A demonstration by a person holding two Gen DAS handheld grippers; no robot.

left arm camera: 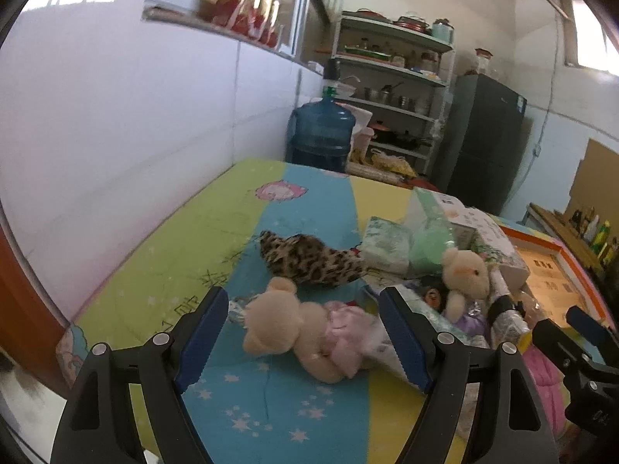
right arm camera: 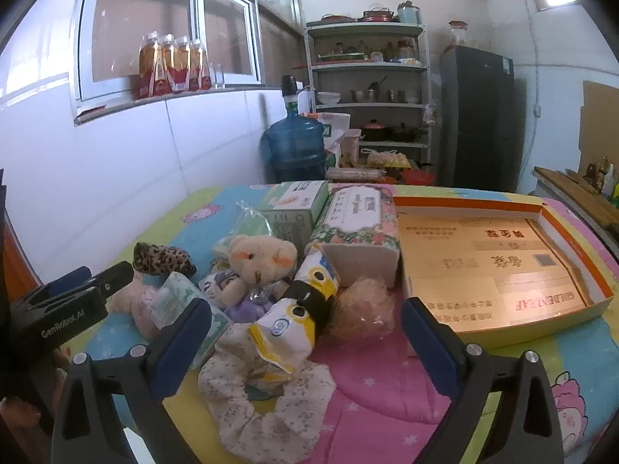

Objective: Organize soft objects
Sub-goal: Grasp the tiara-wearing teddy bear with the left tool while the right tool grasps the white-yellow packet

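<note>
**Both grippers spread wide over a table of soft toys**

At the far left, the left gripper (left arm camera: 305,332) stands with its blue-padded jaws wide apart and nothing gripped. Lying on its side between them, on the blue stripe of the table mat (left arm camera: 162,266), is a beige teddy in a pink dress (left arm camera: 305,332); it sits beyond the fingertips, and the pictures do not show whether either pad touches it. Just behind it lies a leopard-print soft piece (left arm camera: 309,259). Further right, a second teddy in purple (right arm camera: 257,266) sits upright against the tissue packs (left arm camera: 390,245) and boxes.

The right gripper (right arm camera: 305,332) is likewise spread wide and empty. Between its jaws lie a floral scrunchie (right arm camera: 263,398) and a white-and-yellow soft pack (right arm camera: 298,321), the pack resting across the scrunchie's far edge. Just right of the pack is a peach-coloured bagged bundle (right arm camera: 363,309), and beside that, at the far right, an open orange-rimmed box (right arm camera: 572,232).
</note>
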